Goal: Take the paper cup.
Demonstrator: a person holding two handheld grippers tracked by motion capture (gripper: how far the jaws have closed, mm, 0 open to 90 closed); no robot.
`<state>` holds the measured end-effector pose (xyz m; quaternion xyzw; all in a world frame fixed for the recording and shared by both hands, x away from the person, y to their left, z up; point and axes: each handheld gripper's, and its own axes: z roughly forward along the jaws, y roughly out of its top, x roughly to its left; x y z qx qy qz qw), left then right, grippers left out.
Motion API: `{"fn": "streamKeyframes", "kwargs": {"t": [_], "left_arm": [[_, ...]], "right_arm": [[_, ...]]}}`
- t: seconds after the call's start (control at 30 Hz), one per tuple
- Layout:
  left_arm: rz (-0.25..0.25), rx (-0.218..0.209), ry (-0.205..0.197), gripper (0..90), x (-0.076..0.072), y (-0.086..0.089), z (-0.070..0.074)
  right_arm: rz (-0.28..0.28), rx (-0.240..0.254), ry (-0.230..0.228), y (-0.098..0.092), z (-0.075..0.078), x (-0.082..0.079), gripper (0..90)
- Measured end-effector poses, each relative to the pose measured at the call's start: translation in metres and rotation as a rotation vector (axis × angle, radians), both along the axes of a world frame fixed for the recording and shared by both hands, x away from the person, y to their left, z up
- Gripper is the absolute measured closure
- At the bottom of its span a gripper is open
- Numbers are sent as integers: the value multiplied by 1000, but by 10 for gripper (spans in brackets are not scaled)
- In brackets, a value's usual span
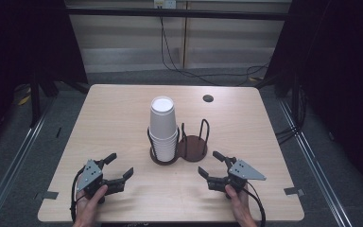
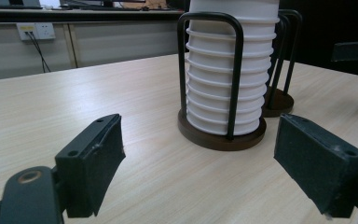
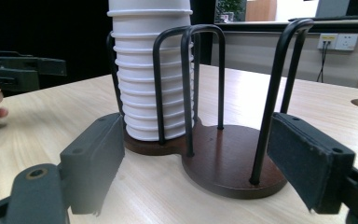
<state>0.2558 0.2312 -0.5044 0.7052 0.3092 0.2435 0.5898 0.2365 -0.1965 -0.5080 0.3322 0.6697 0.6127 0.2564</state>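
Observation:
A tall stack of white paper cups stands in the left ring of a dark two-ring wire holder at the table's middle; its right ring is empty. My left gripper is open near the front left, pointing at the holder, a short way off. Mirrored at the front right, my right gripper is open too. In the left gripper view the cups stand ahead between the spread pads. In the right gripper view the empty ring's base lies ahead and the cups are left of it.
The wooden table has a round cable hole at the back right. Black cables run over the floor behind it. Grey tape marks sit at the front corners. The other hand's gripper is seen far left in the right gripper view.

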Motion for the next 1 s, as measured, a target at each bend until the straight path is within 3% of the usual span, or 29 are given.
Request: {"fn": "streamKeyframes", "kwargs": {"t": [0.23,0.6,1.0], "left_arm": [[-7,-14,23,156,1,0,0],[-18,-12,11,156,1,0,0],[-22,-30,5,157,1,-1,-1]], "right_arm": [[-17,-12,25,1,1,2,181],[-12,-43,59,6,2,4,156],[72,-74,127,11,25,8,138]]}}
